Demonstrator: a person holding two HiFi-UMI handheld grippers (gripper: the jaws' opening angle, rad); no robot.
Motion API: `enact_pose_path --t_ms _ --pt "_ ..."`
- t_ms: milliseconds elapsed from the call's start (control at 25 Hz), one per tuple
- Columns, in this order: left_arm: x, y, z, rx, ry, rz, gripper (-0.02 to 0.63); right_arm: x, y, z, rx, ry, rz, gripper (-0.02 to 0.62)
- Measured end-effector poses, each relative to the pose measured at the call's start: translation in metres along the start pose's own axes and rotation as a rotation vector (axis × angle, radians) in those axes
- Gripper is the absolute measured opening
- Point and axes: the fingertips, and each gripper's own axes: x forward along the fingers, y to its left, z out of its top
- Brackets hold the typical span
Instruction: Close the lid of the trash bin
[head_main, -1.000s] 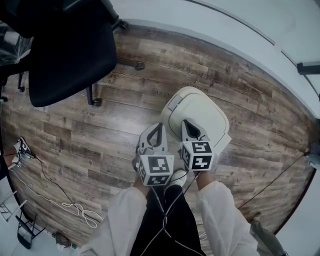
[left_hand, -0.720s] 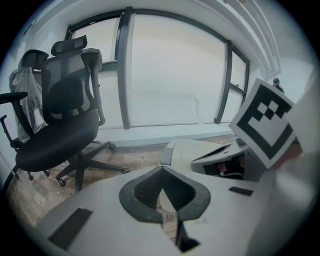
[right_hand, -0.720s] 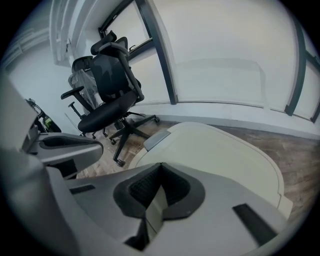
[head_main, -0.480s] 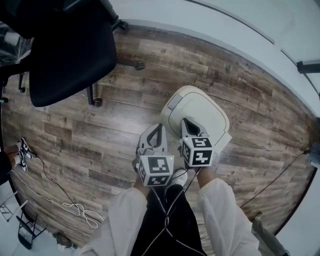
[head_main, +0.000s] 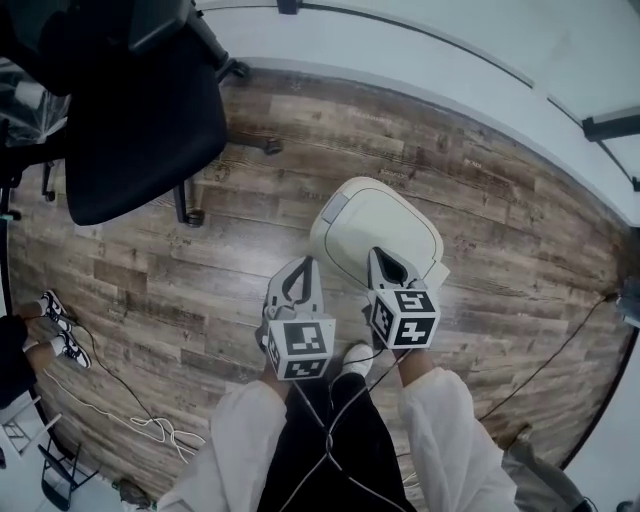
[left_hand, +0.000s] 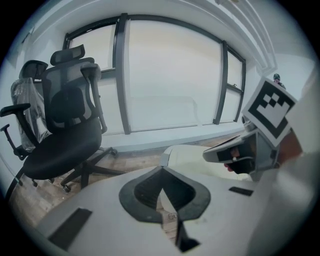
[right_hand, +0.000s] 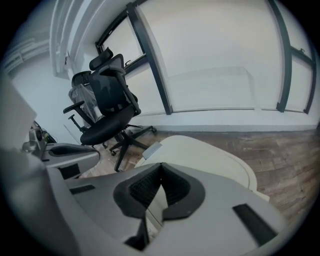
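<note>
At far left on the wood-plank floor (head_main: 210, 265), a person's two shoes (head_main: 55, 322) stand beside a pale cable (head_main: 150, 425) that loops across the boards toward the near edge. A black office chair (head_main: 140, 110) sits at the far left, its wheeled base resting on the planks in front of a wall of dark-framed windows (left_hand: 170, 85).

Near the centre, a person in white sleeves holds the left gripper (head_main: 306, 264) over bare floor, just left of the trash bin (head_main: 443, 272). Its jaws are closed tip to tip with nothing between them, and only floorboards show through the gap behind the tips.

The cream trash bin stands on the floor directly ahead of the person, its lid (head_main: 380, 225) lying flat and shut on the body, with a grey latch (head_main: 336, 208) at the lid's far left corner.

To the right, the right gripper (head_main: 380, 256) hangs over the near part of the lid, jaws likewise pressed together and holding nothing. Whether its tips touch the lid cannot be told. The marker cube (head_main: 405, 318) on that gripper sits close to the person's right hand.

At far right, a thin dark cord (head_main: 545, 360) runs across the boards toward the pale wall (head_main: 480, 90).
</note>
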Motion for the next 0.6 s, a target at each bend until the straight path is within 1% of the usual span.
enact_pose_path --t_ms 160,320,440,600 --pt "-0.025 -0.012 0.029 0.009 -0.041 0.004 0.008 -0.046 -0.012 0.026 0.026 -0.077 -0.033 0.023" --pt "-0.062 -0.023 0.069 0.023 -0.115 0.005 0.008 -0.107 -0.013 0.057 0.053 -0.177 -0.043 0.023" --pt "-0.106 -0.04 0.111 0.022 -0.192 -0.011 0.008 -0.171 -0.002 0.088 0.041 -0.271 -0.046 0.023" --pt "-0.181 -0.07 0.172 0.042 -0.297 -0.037 0.008 -0.267 0.026 0.131 0.015 -0.395 -0.049 0.023"
